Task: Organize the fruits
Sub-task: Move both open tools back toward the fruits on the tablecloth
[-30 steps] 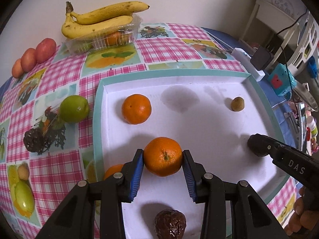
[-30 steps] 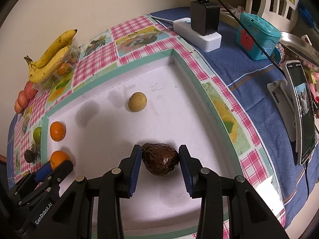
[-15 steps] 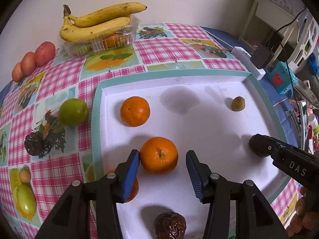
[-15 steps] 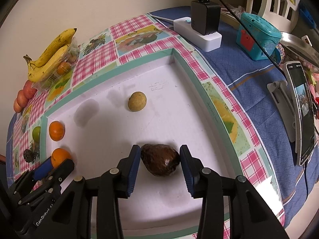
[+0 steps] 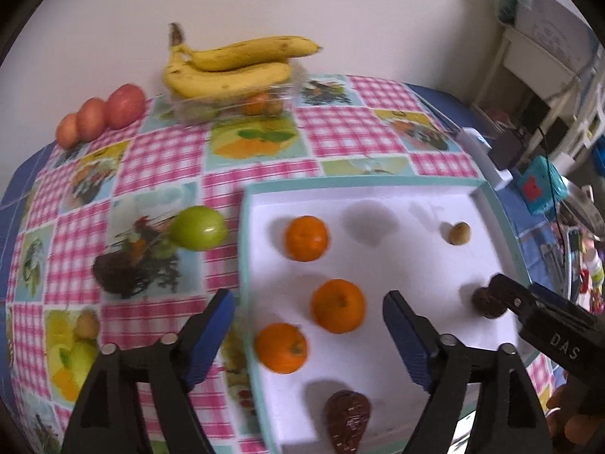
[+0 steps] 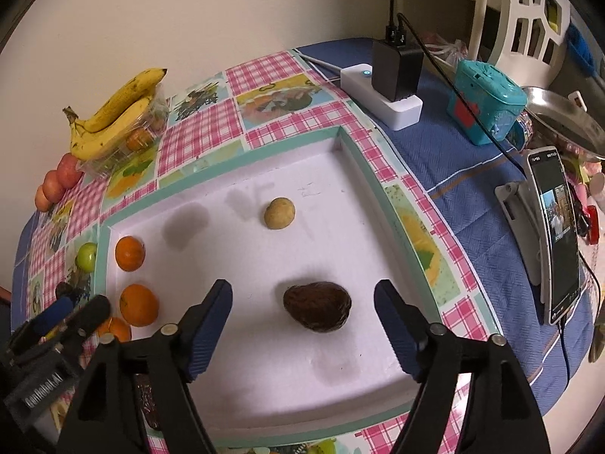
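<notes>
Both grippers gape wide, holding nothing. The left gripper (image 5: pixel 308 323) frames an orange (image 5: pixel 337 305) at the tray's (image 6: pixel 287 386) left edge; the right gripper (image 6: pixel 302 312) frames an avocado (image 6: pixel 317 305). A second avocado (image 5: pixel 347 418) is cut off below. 2 bananas (image 5: pixel 230 66) hide the box's contents.

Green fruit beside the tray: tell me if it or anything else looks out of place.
The green fruit sits on the checked cloth just outside the white tray, while three oranges lie inside. Nothing looks spilled or damaged.

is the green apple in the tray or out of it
Out. The green apple sits on the checked cloth just left of the tray, outside its teal rim; the right wrist view shows the same.
</notes>
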{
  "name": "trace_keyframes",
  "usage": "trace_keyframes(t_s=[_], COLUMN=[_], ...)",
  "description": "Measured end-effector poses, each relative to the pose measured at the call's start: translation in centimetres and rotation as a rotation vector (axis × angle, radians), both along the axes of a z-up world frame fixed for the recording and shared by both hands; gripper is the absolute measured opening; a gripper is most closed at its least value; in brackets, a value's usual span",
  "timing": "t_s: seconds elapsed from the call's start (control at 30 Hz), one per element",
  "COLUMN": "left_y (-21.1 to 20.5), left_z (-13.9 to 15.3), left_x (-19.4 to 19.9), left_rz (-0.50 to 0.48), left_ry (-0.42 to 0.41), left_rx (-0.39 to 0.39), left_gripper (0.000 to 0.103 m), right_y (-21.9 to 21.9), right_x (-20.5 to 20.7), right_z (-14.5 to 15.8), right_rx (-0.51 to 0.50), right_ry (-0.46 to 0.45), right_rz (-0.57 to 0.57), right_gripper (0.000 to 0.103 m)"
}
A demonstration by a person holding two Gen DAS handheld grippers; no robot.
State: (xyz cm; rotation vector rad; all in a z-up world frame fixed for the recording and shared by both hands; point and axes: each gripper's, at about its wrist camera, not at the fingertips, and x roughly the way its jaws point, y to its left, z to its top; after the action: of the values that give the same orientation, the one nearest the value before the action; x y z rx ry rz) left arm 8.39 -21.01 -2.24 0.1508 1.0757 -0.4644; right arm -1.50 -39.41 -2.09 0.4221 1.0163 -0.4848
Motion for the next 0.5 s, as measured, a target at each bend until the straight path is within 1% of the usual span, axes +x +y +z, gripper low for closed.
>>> trace_keyframes(t_s=[0.13,0.37,0.5], left_y=[2.4,6.9,9.7], left_z=[0.3,1.1,1.2], left_x=[0.8,1.7,1.8], left_rz=[0.077,0.199,0.267], left_ry=[0.022,0.032,0.036], left_rx=[-0.021,-0.056,-0.059], left_gripper=[0.086,0.087,0.089], right_y=[0.6,2.6,4.1], right_x=[0.1,0.4,0.8], right_z=[-0.1,0.1,-0.1], right_rx=[-0.002,-0.017,-0.015], right_ry=[0.007,0.016,0.019], right_rz=[0.017,0.056,0.086], right_gripper=[0.079,0.079,0.079])
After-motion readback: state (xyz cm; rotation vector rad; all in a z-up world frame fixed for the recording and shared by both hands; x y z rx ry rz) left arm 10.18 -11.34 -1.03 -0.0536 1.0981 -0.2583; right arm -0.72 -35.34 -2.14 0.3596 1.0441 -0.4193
